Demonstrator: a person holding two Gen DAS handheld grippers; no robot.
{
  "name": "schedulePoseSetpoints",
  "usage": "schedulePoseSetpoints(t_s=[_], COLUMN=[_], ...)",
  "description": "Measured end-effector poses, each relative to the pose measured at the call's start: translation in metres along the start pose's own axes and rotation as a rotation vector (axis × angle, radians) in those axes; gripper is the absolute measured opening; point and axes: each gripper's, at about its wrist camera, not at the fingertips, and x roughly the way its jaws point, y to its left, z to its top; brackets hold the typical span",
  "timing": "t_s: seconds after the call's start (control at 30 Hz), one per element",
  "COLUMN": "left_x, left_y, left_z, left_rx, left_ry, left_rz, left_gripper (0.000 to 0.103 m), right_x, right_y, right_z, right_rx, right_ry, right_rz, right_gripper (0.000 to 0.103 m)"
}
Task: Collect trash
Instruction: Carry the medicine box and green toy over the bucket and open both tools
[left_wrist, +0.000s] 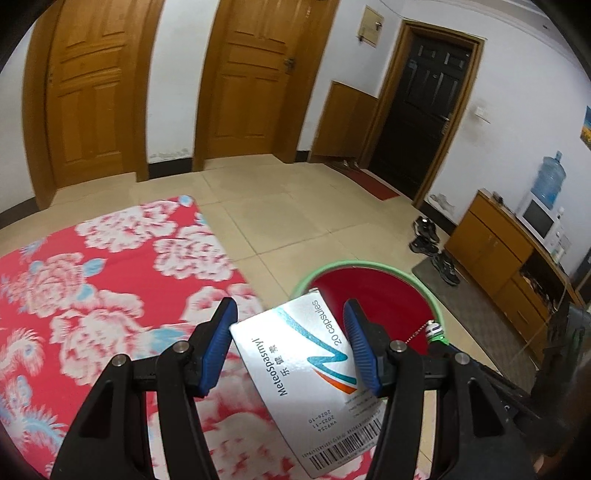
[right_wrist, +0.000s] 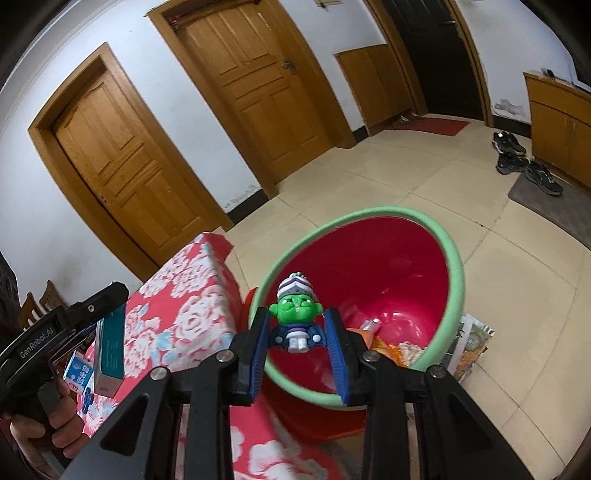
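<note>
While some scraps already lie in the red bin (right_wrist: 373, 266), the left gripper (left_wrist: 291, 347) clamps a medicine box (left_wrist: 295, 369) and the right gripper (right_wrist: 297, 332) pinches a green figurine (right_wrist: 294, 321) at its rim, neither dropped yet.

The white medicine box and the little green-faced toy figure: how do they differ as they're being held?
The medicine box is a flat white carton with printed text and a barcode; the toy figure is a small rounded figure with a green face and a striped cap. The box sits tilted between the left gripper's widely spread fingers; the figure sits upright in the right gripper's narrower hold. Both are gripped between blue pads near the red bucket.
</note>
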Motion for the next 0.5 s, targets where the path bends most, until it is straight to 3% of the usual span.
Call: schedulePoseSetpoints(t_s=[0.5], left_x=[0.068], left_y=[-0.043], left_z=[-0.001], left_rx=[0.075], left_ry=[0.058], left_rz=[-0.060], left_gripper=[0.060], right_x=[0.019], right_y=[-0.049], right_z=[0.001], right_rx=[0.084], right_ry=[0.021], right_rz=[-0.051], right_gripper=[0.035])
